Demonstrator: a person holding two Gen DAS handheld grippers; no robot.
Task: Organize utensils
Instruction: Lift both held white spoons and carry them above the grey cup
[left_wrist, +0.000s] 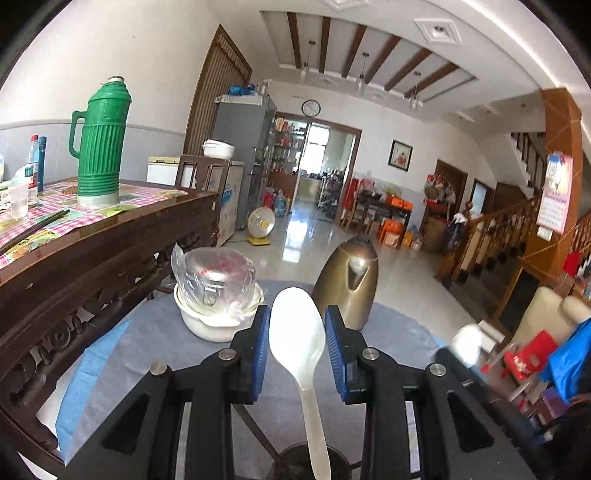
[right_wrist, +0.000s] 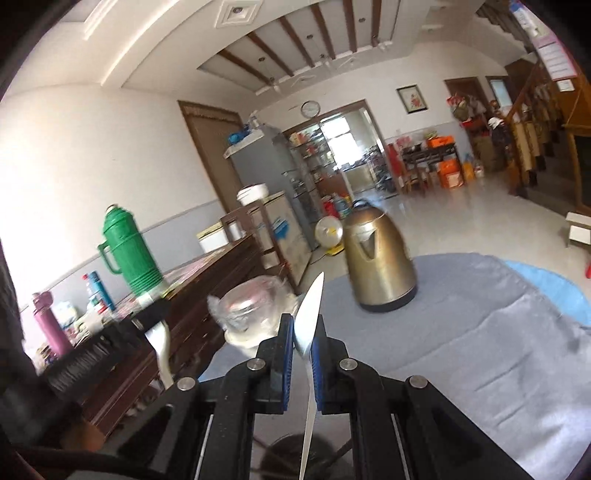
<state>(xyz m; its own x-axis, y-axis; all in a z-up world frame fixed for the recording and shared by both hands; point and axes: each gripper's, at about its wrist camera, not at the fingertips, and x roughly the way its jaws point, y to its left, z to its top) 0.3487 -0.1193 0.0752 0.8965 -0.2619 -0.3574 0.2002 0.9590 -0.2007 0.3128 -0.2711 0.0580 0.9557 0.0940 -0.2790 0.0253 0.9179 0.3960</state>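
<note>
In the left wrist view my left gripper (left_wrist: 297, 310) is shut on a white plastic spoon (left_wrist: 297, 339). Its blue pads press the sides of the bowl, which faces the camera, and the handle runs down toward a dark round container (left_wrist: 306, 461). My right gripper (right_wrist: 304, 321) is shut on a second white spoon (right_wrist: 312, 299), seen edge-on with its tip pointing up. Both grippers are held above the cloth-covered round table (right_wrist: 480, 332). The left gripper's spoon (right_wrist: 160, 343) shows blurred at the left of the right wrist view.
A brass kettle (left_wrist: 349, 284) stands at the far side of the round table. Beside it is a white bowl (left_wrist: 210, 325) holding a plastic-wrapped steel pot. To the left, a dark wooden table (left_wrist: 92, 258) carries a green thermos (left_wrist: 99, 144), bottles, a cup and chopsticks.
</note>
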